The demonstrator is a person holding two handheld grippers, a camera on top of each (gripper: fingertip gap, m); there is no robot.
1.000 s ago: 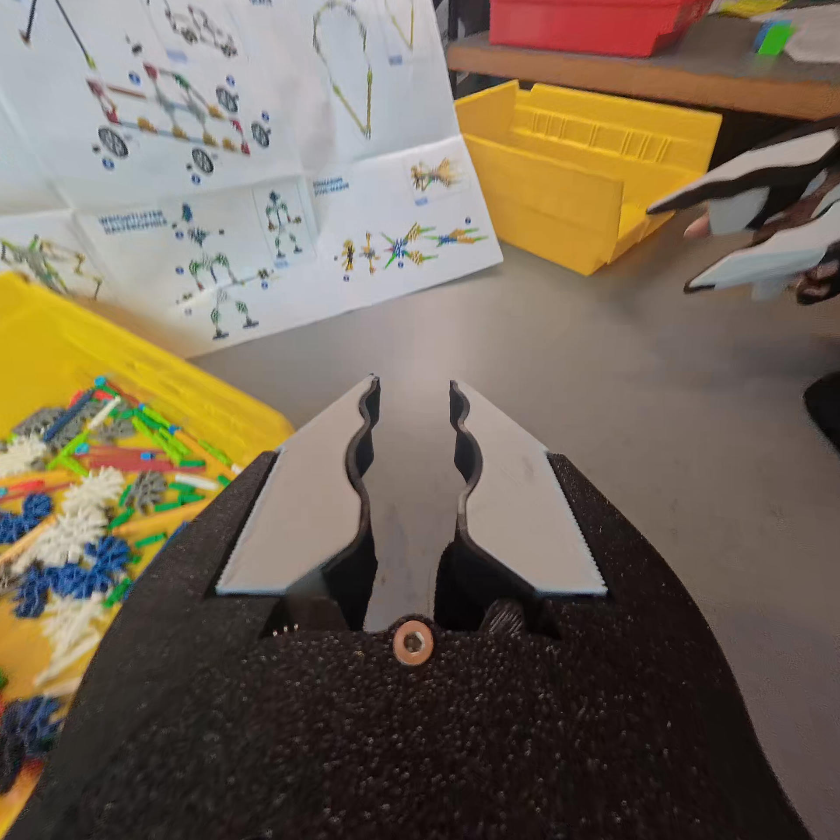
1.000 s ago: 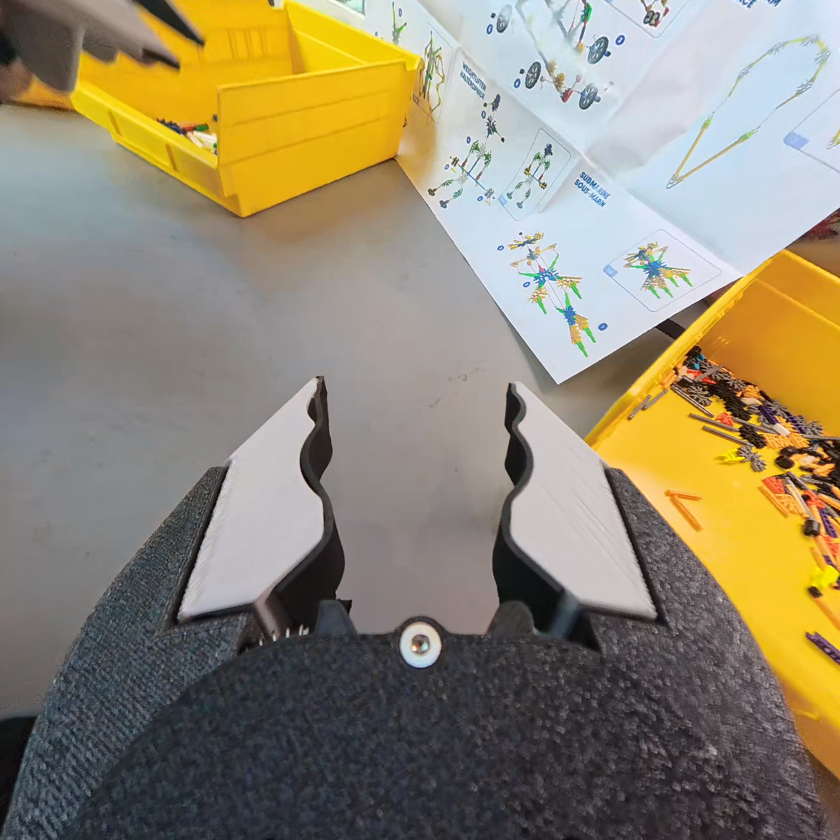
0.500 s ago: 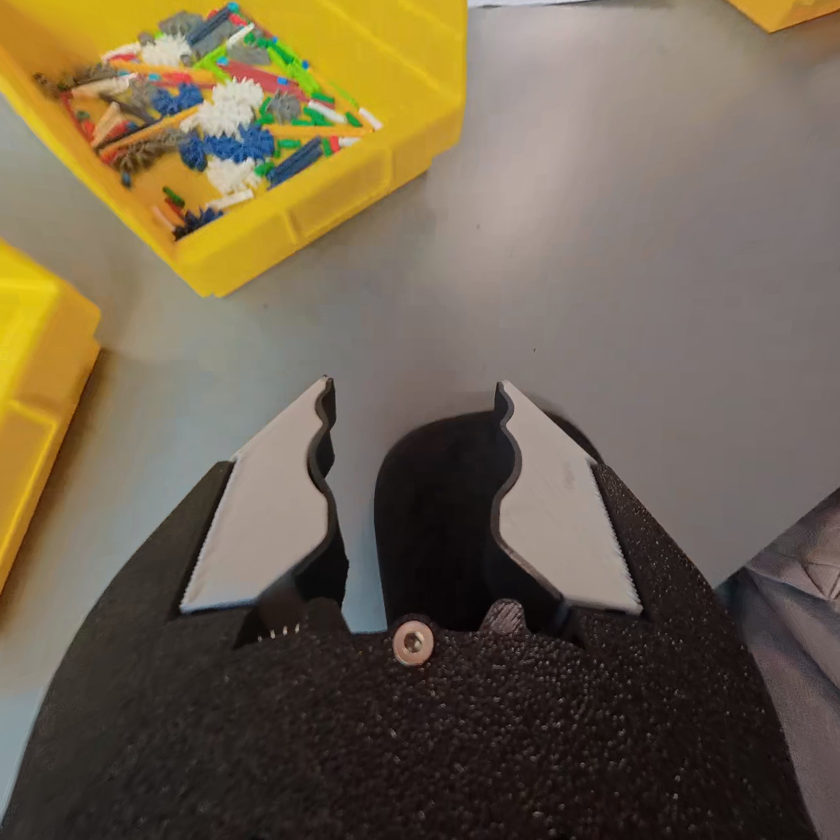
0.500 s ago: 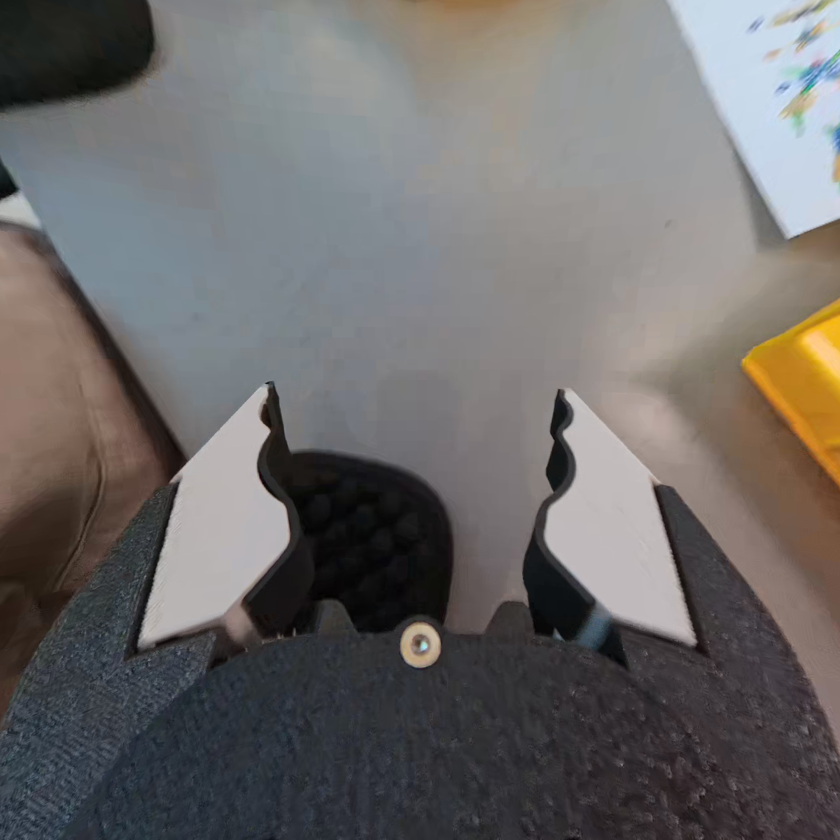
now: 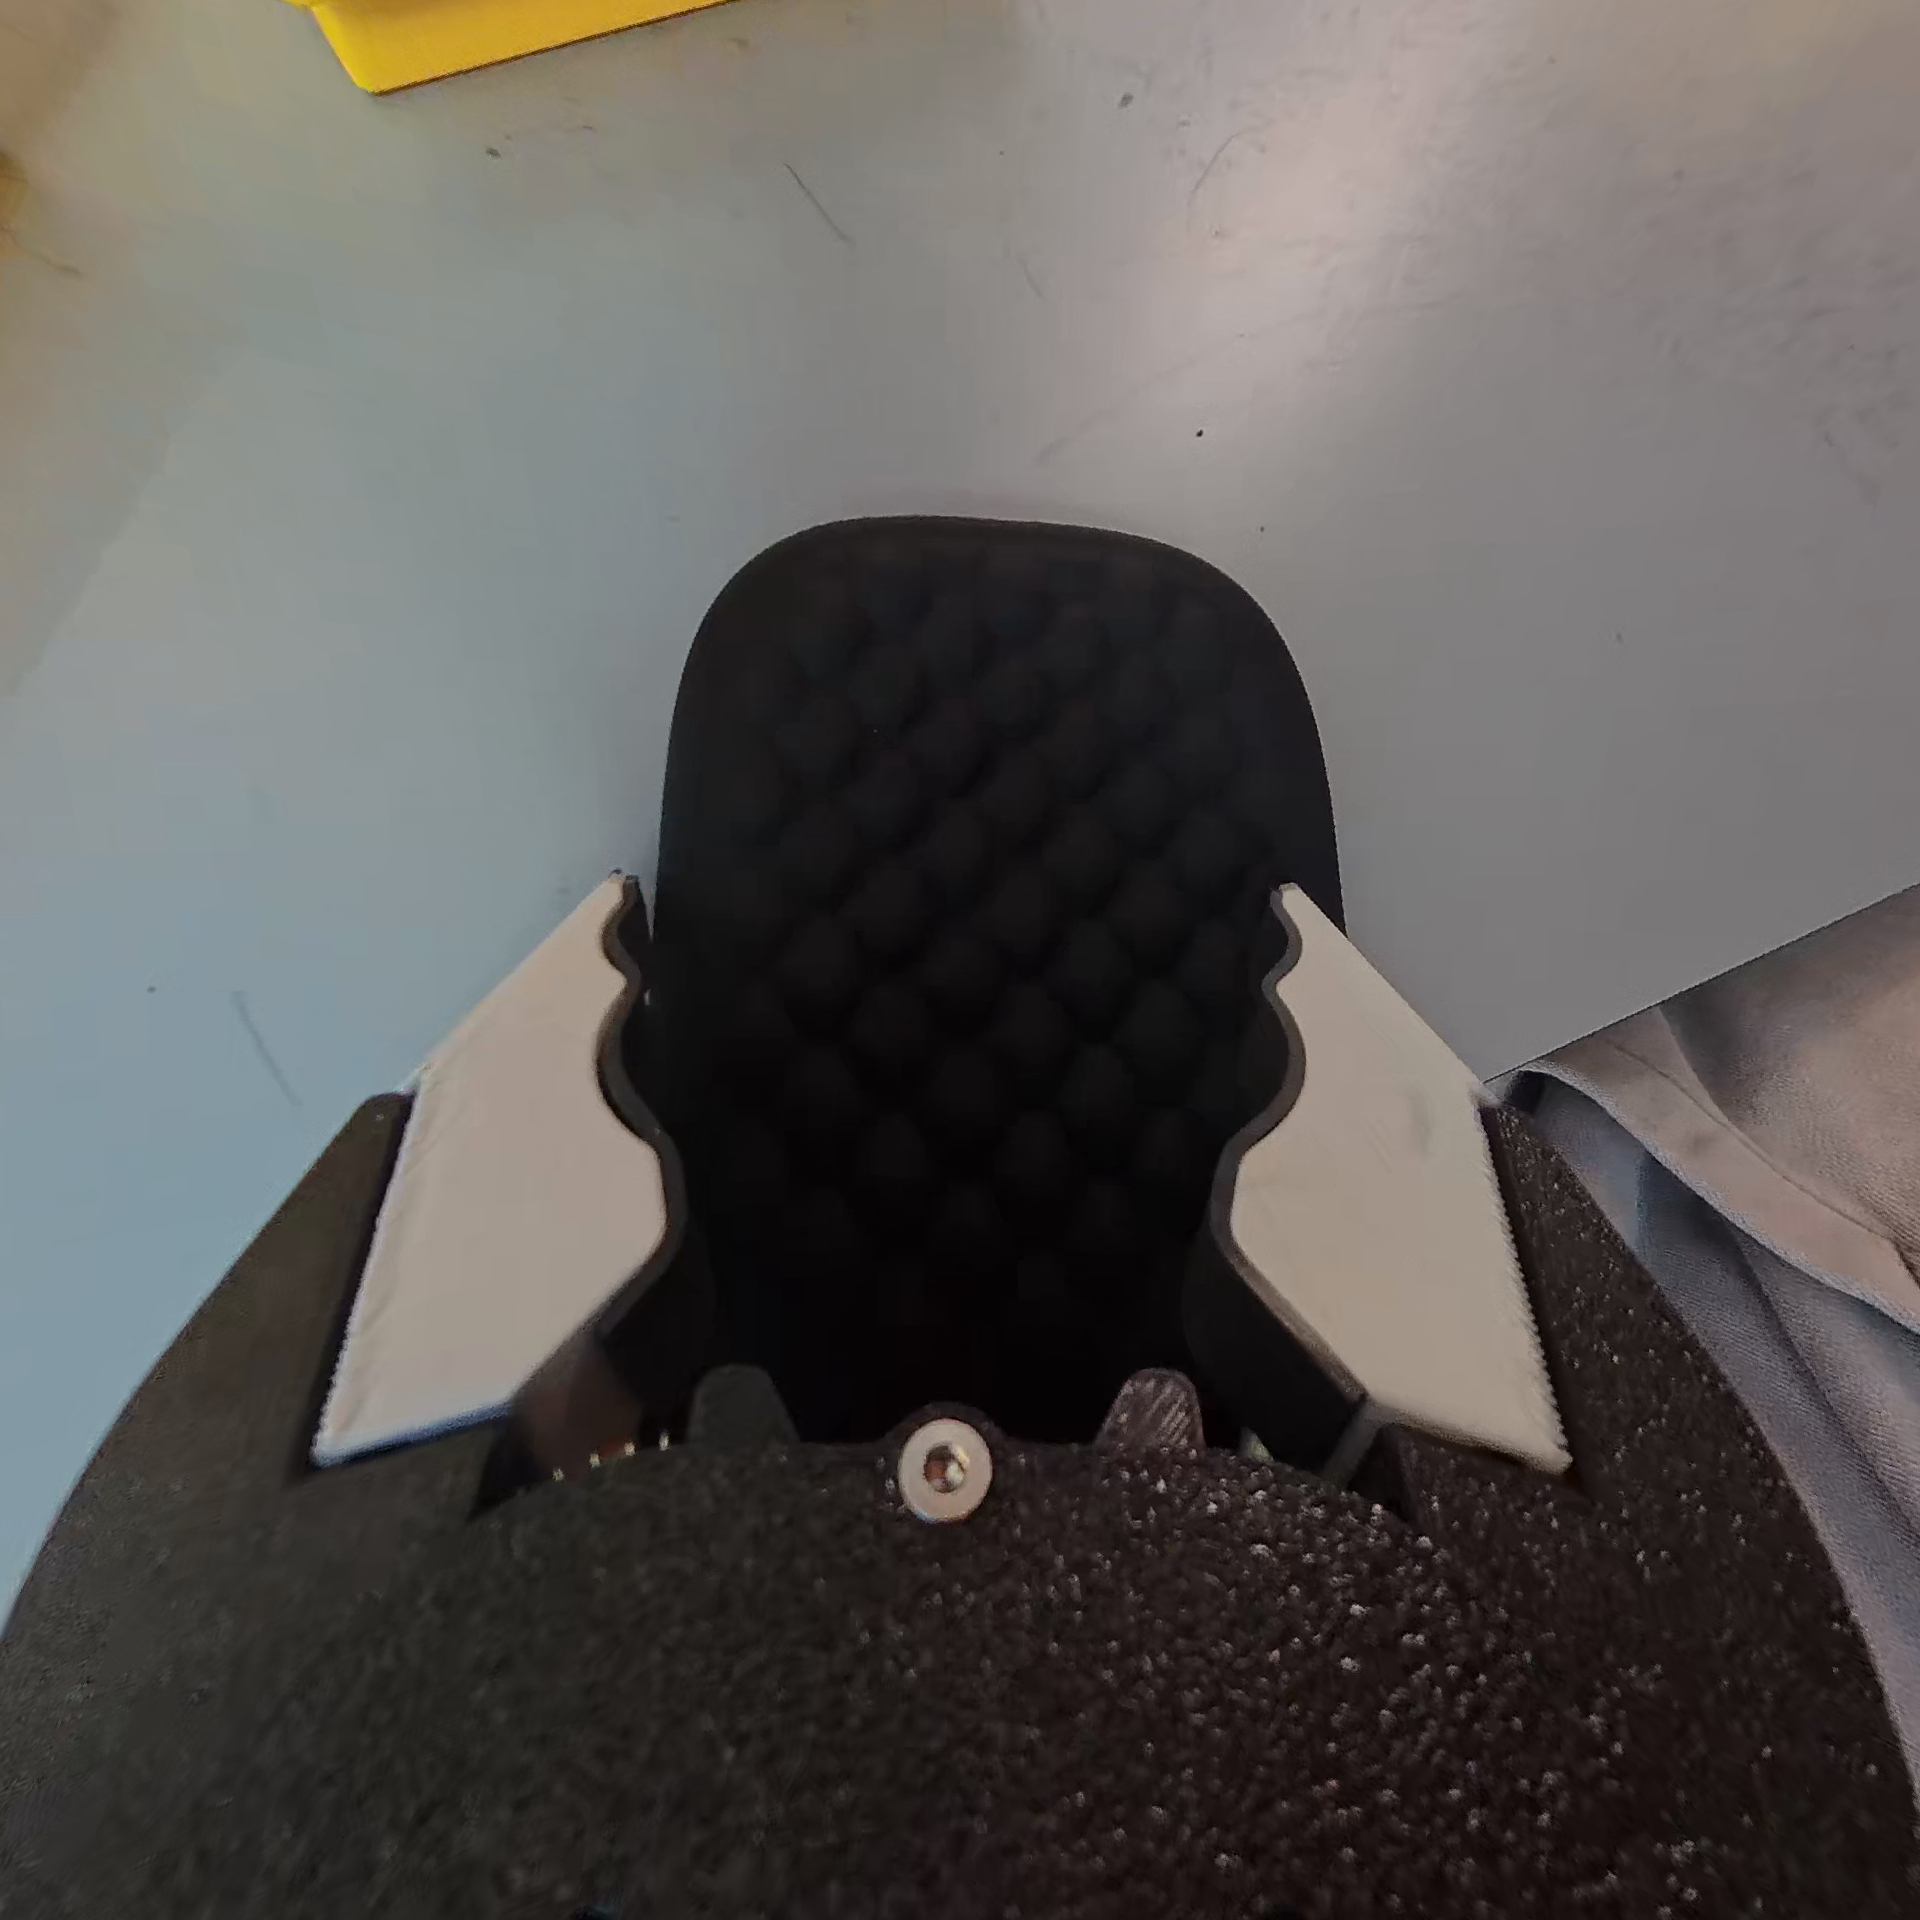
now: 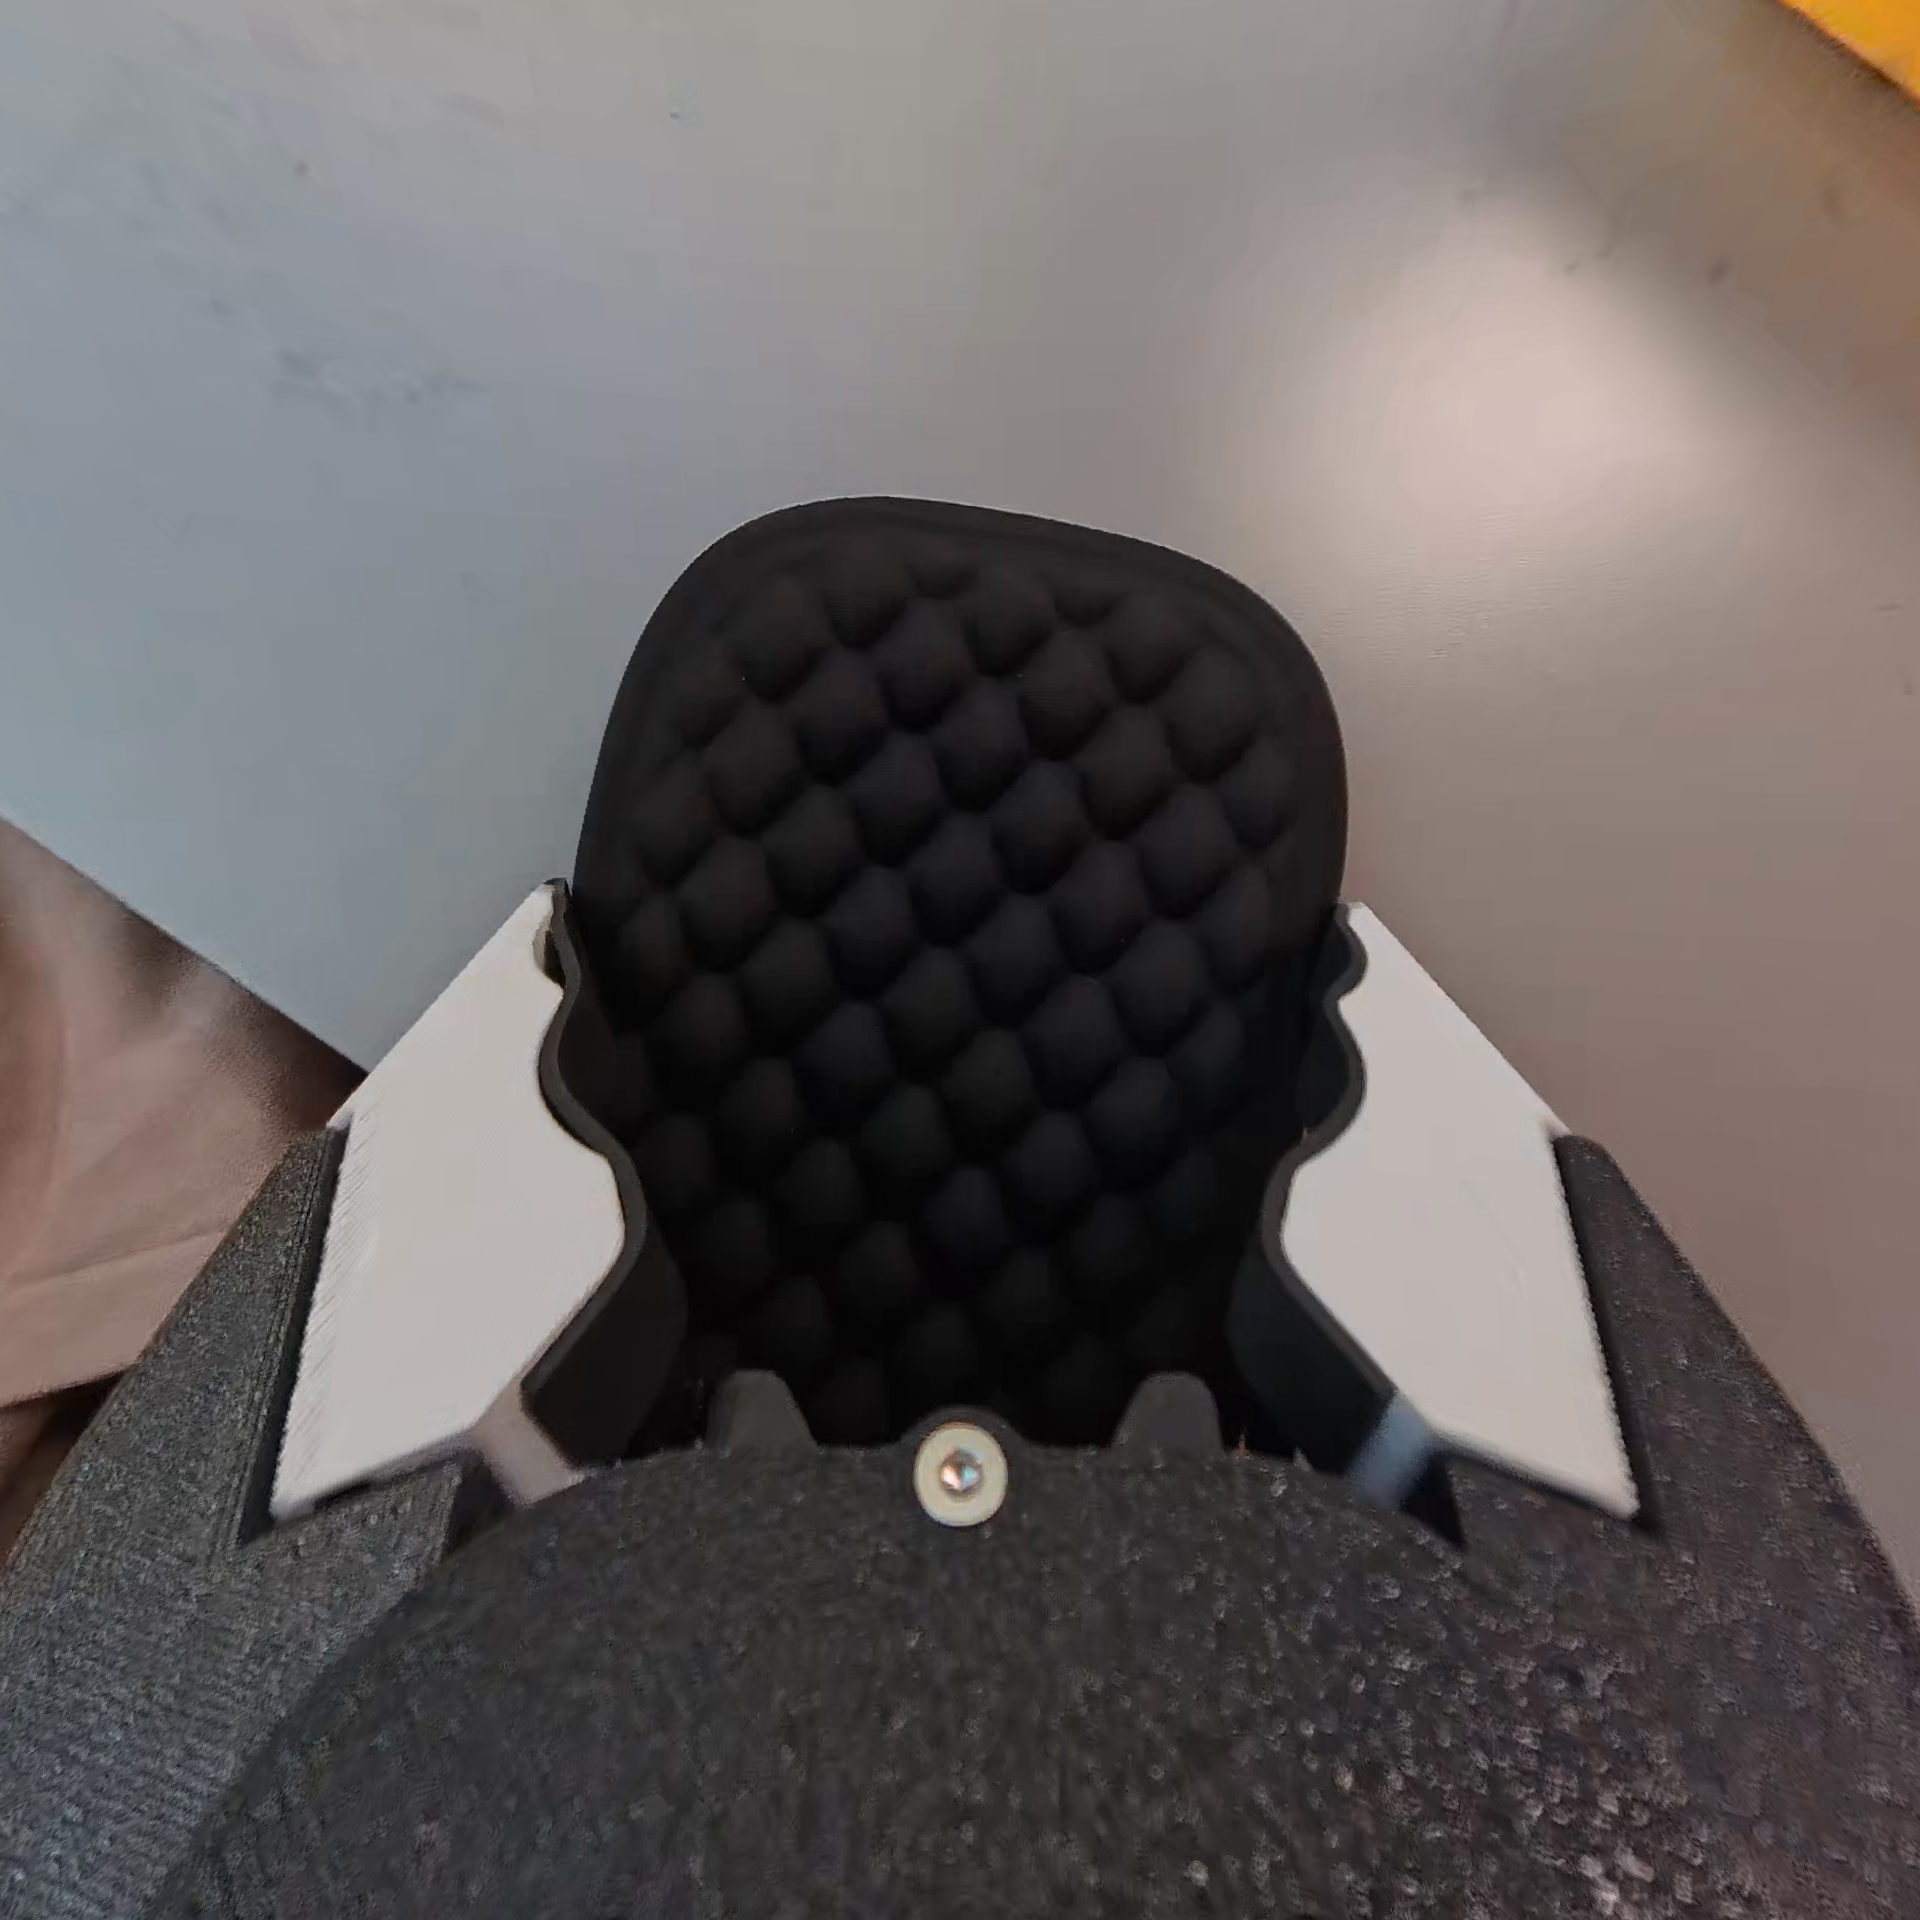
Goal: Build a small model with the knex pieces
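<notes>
My left gripper [image 5: 951, 894] is open and empty, pointing steeply down at a black bumpy foam pad [image 5: 987, 790] that lies on the grey table [image 5: 416, 468] near its front edge. The pad fills the gap between the fingers. My right gripper [image 6: 956, 909] is open wide and empty, pointing down at a like black bumpy pad [image 6: 956, 810] on the grey table [image 6: 416, 312]. That pad also fills the gap between its fingers. I cannot tell whether either gripper touches its pad.
A corner of a yellow bin [image 5: 499, 42] shows at the top left of the left wrist view. A yellow edge [image 6: 1860, 42] shows at the top right of the right wrist view. Grey cloth [image 5: 1714, 1091] and brown cloth [image 6: 125, 1091] lie past the table's front edge.
Both grippers have tilted down and drawn back toward the table's front edge, from facing the bins and paper sheet to hanging over the black pads. Both have opened wider.
</notes>
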